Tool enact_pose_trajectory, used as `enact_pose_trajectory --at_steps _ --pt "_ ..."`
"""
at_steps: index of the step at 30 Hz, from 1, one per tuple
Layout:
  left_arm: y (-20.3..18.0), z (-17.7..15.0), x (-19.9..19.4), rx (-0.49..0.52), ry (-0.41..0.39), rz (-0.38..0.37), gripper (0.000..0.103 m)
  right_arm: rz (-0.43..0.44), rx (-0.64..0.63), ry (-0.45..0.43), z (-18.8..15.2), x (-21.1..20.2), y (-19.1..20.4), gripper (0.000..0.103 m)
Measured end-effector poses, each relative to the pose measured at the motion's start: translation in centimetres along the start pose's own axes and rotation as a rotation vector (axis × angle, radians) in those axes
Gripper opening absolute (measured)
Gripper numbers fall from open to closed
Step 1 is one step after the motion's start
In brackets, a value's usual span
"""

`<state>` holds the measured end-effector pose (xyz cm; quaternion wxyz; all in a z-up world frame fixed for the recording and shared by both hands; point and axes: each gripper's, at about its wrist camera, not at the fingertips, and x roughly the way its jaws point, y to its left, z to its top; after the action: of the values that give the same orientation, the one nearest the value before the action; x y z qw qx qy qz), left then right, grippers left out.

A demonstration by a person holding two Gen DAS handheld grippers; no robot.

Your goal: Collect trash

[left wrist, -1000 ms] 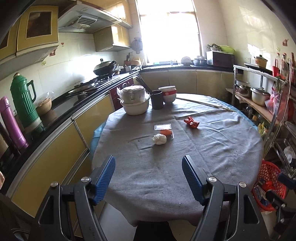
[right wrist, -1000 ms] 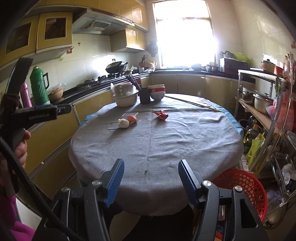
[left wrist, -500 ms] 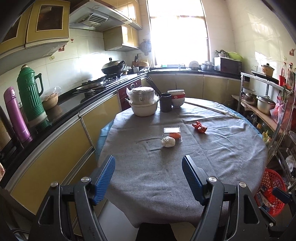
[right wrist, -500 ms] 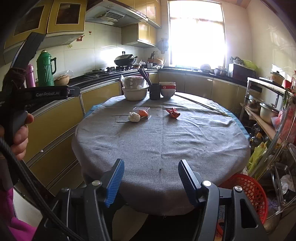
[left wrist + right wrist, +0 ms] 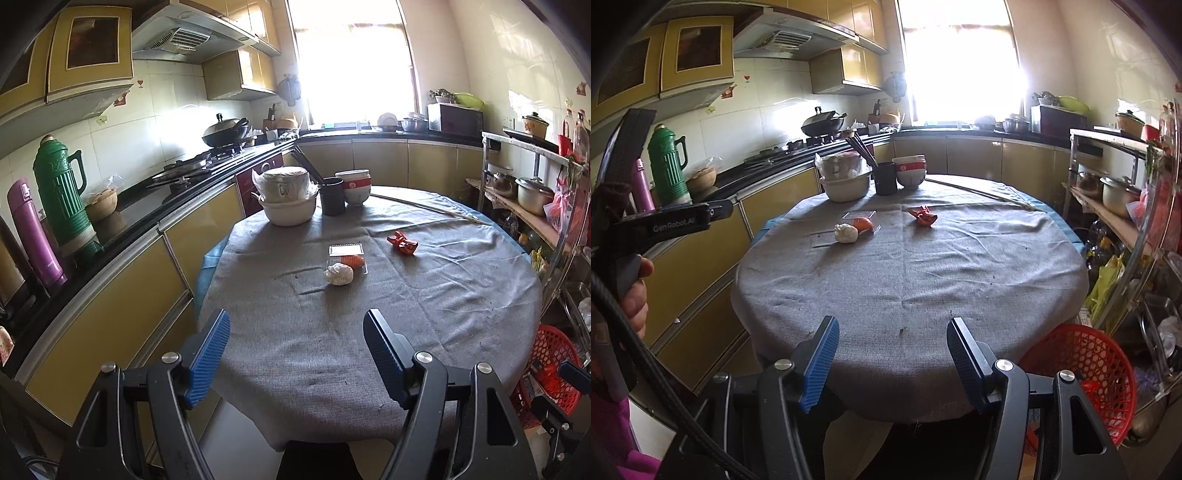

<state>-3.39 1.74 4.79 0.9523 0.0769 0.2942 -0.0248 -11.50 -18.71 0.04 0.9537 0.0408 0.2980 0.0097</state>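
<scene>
Both the left gripper (image 5: 295, 350) and right gripper (image 5: 890, 354) hang wide open and empty, now nearer the round table (image 5: 908, 280), where one white wad (image 5: 845, 233), one clear box (image 5: 862, 220) holding something orange, and one red wrapper (image 5: 924, 215) lie, beyond a red basket (image 5: 1082, 373).

On the round bench draped in grey cloth (image 5: 908, 266) lie three scraps: one crumpled white paper wad (image 5: 846, 233), one clear plastic box holding an orange piece (image 5: 865, 220) touching it, and one crumpled red wrapper (image 5: 924, 215) nearby. Behind the wad stand one lidded pot in a white basin (image 5: 845, 181), one black cup of chopsticks (image 5: 885, 178) and one stack of red-banded white bowls (image 5: 910, 172). One red mesh basket (image 5: 1082, 373) sits beside the bench.
</scene>
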Motion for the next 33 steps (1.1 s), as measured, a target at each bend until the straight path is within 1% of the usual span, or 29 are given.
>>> enact_pose_trajectory --at_steps 14,19,26,29,33 --pt "0.2 -0.1 0.6 -0.004 0.017 -0.002 0.075 0.002 -0.002 0.016 -0.1 0.5 0.1 0.065" --pt "0.3 -0.2 1.0 -0.001 0.025 0.004 0.075 0.008 -0.004 0.012 0.4 0.9 -0.1 0.065" --pt "0.9 -0.8 2.5 -0.012 0.067 0.017 0.075 0.03 -0.007 0.001 3.0 2.9 -0.2 0.065" --pt "1.9 -1.0 3.6 -0.043 0.103 0.017 0.075 0.047 -0.002 -0.011 4.2 3.5 -0.2 0.065" --pt "3.3 -1.6 5.4 -0.08 0.153 0.043 0.075 0.063 0.004 -0.011 5.2 4.9 -0.2 0.065"
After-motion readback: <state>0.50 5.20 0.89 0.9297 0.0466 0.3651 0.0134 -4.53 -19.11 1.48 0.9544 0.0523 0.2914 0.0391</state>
